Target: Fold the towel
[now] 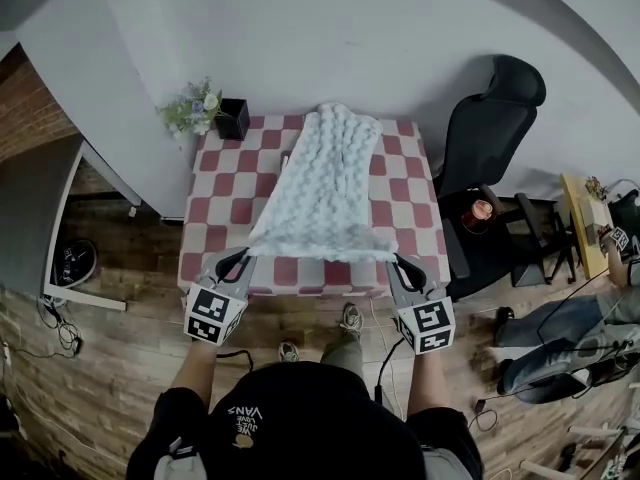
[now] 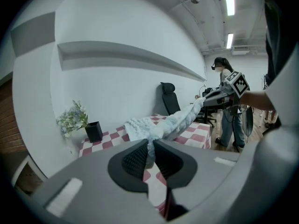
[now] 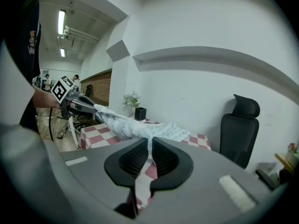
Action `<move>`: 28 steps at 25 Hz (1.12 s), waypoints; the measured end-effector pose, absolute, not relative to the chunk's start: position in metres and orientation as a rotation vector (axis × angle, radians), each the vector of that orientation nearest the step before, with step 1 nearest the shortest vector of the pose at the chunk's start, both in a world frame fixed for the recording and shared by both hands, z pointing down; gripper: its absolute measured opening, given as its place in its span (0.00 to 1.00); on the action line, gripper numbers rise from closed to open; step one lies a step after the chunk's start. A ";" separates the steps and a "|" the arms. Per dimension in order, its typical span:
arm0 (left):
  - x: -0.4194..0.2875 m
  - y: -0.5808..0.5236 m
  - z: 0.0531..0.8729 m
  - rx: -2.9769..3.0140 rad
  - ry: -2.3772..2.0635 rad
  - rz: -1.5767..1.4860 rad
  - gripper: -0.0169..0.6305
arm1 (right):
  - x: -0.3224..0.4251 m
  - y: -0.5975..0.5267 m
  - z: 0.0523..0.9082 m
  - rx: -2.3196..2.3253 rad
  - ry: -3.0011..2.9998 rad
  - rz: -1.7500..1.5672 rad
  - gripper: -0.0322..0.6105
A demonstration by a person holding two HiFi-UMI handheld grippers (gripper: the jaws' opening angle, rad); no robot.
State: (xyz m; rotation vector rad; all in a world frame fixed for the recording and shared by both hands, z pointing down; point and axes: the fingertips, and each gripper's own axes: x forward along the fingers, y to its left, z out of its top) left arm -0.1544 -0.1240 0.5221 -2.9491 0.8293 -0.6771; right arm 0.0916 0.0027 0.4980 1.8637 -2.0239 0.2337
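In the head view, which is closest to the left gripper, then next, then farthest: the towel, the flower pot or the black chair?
1. Towel, corner pinched by the left gripper.
2. Flower pot, back left table corner.
3. Black chair, past the table's right side.

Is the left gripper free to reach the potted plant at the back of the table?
Probably not yet. The left gripper is shut on a towel corner, and the potted plant stands at the far left corner of the table. The way between looks bare, but it would have to drop the towel.
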 end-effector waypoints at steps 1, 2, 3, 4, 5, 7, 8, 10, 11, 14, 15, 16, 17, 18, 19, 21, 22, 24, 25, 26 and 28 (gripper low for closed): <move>-0.161 -0.121 0.522 -2.951 0.822 -0.676 0.07 | 0.084 0.007 0.496 1.858 -2.027 0.234 0.10; -0.167 -0.117 0.521 -2.953 0.812 -0.674 0.07 | 0.078 0.012 0.492 1.858 -2.029 0.230 0.10; -0.172 -0.113 0.520 -2.957 0.798 -0.672 0.07 | 0.073 0.016 0.488 1.863 -2.029 0.223 0.10; -0.177 -0.108 0.519 -2.959 0.783 -0.670 0.07 | 0.068 0.020 0.483 1.870 -2.026 0.215 0.10; -0.182 -0.103 0.517 -2.960 0.767 -0.668 0.07 | 0.064 0.026 0.479 1.876 -2.024 0.207 0.10; -0.190 -0.092 0.515 -2.957 0.742 -0.668 0.07 | 0.056 0.035 0.468 1.888 -2.022 0.188 0.10; -0.193 -0.088 0.513 -2.957 0.735 -0.667 0.07 | 0.052 0.039 0.463 1.892 -2.021 0.179 0.10; -0.197 -0.083 0.510 -2.961 0.728 -0.653 0.07 | 0.047 0.046 0.460 1.885 -2.013 0.175 0.10; -0.198 -0.080 0.507 -2.964 0.724 -0.642 0.07 | 0.045 0.051 0.460 1.875 -2.008 0.182 0.10; -0.201 -0.066 0.500 -2.976 0.692 -0.625 0.07 | 0.044 0.064 0.461 1.859 -1.999 0.198 0.10; -0.201 -0.062 0.499 -2.977 0.680 -0.632 0.07 | 0.045 0.068 0.461 1.854 -1.998 0.203 0.10; -0.201 -0.057 0.498 -2.974 0.672 -0.643 0.07 | 0.046 0.073 0.462 1.849 -1.998 0.207 0.10; -0.201 -0.053 0.498 -2.969 0.668 -0.652 0.07 | 0.046 0.077 0.462 1.842 -1.998 0.211 0.10; -0.202 -0.048 0.497 -2.967 0.666 -0.660 0.07 | 0.046 0.082 0.462 1.836 -1.999 0.212 0.10; -0.202 -0.043 0.497 -2.967 0.666 -0.665 0.07 | 0.045 0.086 0.461 1.831 -2.003 0.210 0.10; -0.203 -0.032 0.497 -2.971 0.674 -0.670 0.07 | 0.044 0.094 0.458 1.823 -2.022 0.207 0.10; -0.203 -0.027 0.496 -2.974 0.683 -0.674 0.07 | 0.044 0.099 0.457 1.820 -2.035 0.208 0.10; -0.202 -0.014 0.495 -2.979 0.704 -0.678 0.07 | 0.046 0.110 0.455 1.811 -2.057 0.219 0.10; -0.202 -0.007 0.493 -2.978 0.716 -0.676 0.07 | 0.047 0.115 0.455 1.804 -2.065 0.226 0.10; -0.201 -0.001 0.490 -2.975 0.729 -0.672 0.07 | 0.049 0.121 0.456 1.793 -2.071 0.234 0.10; -0.201 0.011 0.487 -2.974 0.758 -0.671 0.07 | 0.052 0.131 0.458 1.775 -2.085 0.244 0.10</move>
